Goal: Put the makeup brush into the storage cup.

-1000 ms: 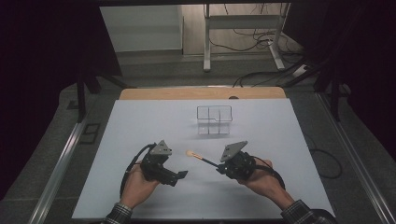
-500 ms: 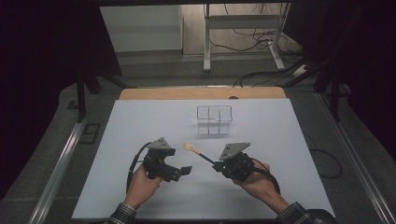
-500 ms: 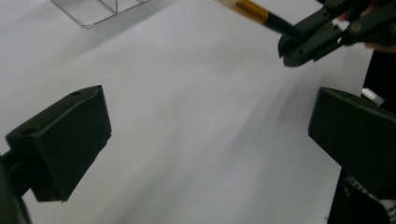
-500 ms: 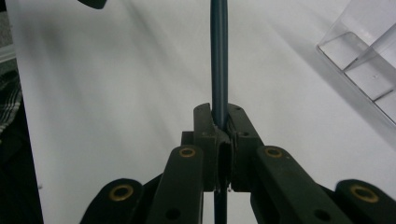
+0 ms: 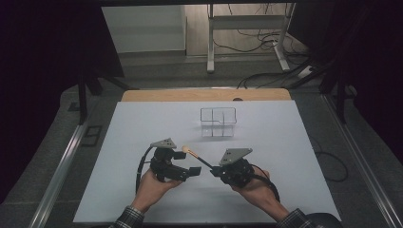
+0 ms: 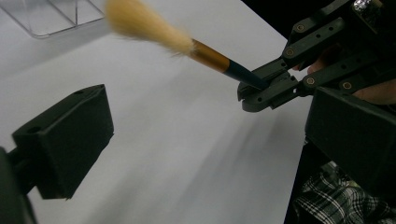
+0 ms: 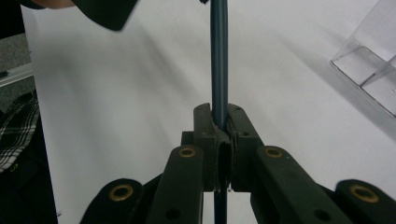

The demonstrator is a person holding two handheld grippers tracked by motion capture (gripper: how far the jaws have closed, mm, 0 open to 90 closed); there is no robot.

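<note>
Brush (image 6: 196, 49): pale tan/cream bristles, orange-gold ferrule, dark blue-teal handle. Left hand-held gripper (image 5: 184, 162) & right hand-held gripper (image 5: 212, 170): black bodies w/ grey plates on top; brass-coloured rivets on the right one's links, lower part of right gripper view. Surface (image 5: 285, 142): white sheet, light-wood strip at its far edge, upper centre of high view. Organiser box (image 5: 218, 122), upper centre: clear. Sleeves (image 5: 124, 219), bottom edge: plaid, dark/white checks.

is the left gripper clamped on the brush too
No: in the left gripper view its fingers stand wide apart with nothing between them, while the right gripper alone pinches the brush by its handle.
</note>
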